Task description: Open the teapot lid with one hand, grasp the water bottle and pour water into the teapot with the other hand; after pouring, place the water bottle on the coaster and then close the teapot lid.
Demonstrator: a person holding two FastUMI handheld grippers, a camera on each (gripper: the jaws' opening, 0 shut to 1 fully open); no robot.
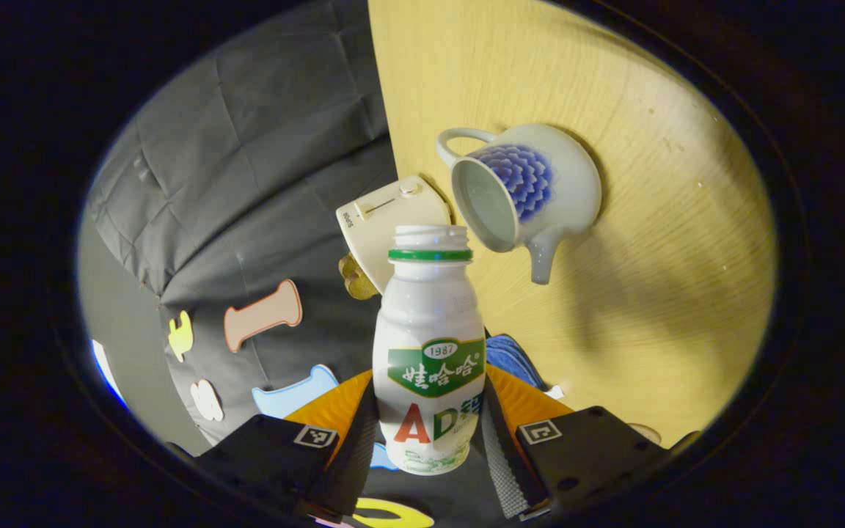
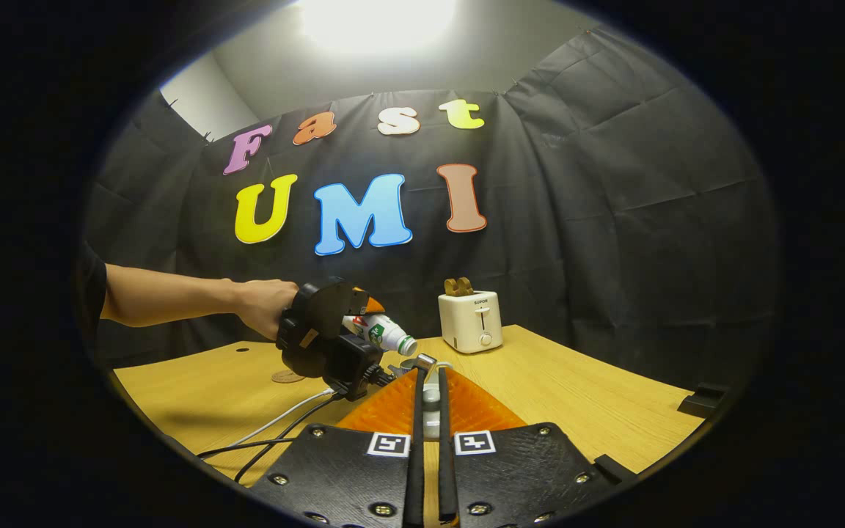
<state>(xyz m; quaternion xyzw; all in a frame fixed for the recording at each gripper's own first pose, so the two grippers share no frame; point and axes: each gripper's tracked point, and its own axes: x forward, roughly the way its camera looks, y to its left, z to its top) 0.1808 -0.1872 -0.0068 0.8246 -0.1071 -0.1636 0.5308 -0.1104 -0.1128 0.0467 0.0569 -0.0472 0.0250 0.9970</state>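
Observation:
In the left gripper view my left gripper (image 1: 430,381) is shut on a white water bottle (image 1: 430,352) with a green label and an uncapped mouth. Beyond the mouth stands the white teapot (image 1: 532,191) with a blue flower, its top open and the lid off. No stream of water shows. In the right gripper view a hand holds that left gripper (image 2: 327,345) with the bottle (image 2: 387,334) tipped, mouth toward the right. My right gripper (image 2: 430,367) is shut on a white piece, the teapot lid (image 2: 430,411), held above the table. A round coaster (image 2: 287,376) lies behind the hand.
A white toaster (image 2: 472,320) with toast in it stands at the back of the wooden table (image 2: 576,396); it also shows as the toaster (image 1: 386,220) just behind the bottle's mouth. Cables (image 2: 283,425) trail over the table's front left. A small black block (image 2: 701,402) sits at the right edge.

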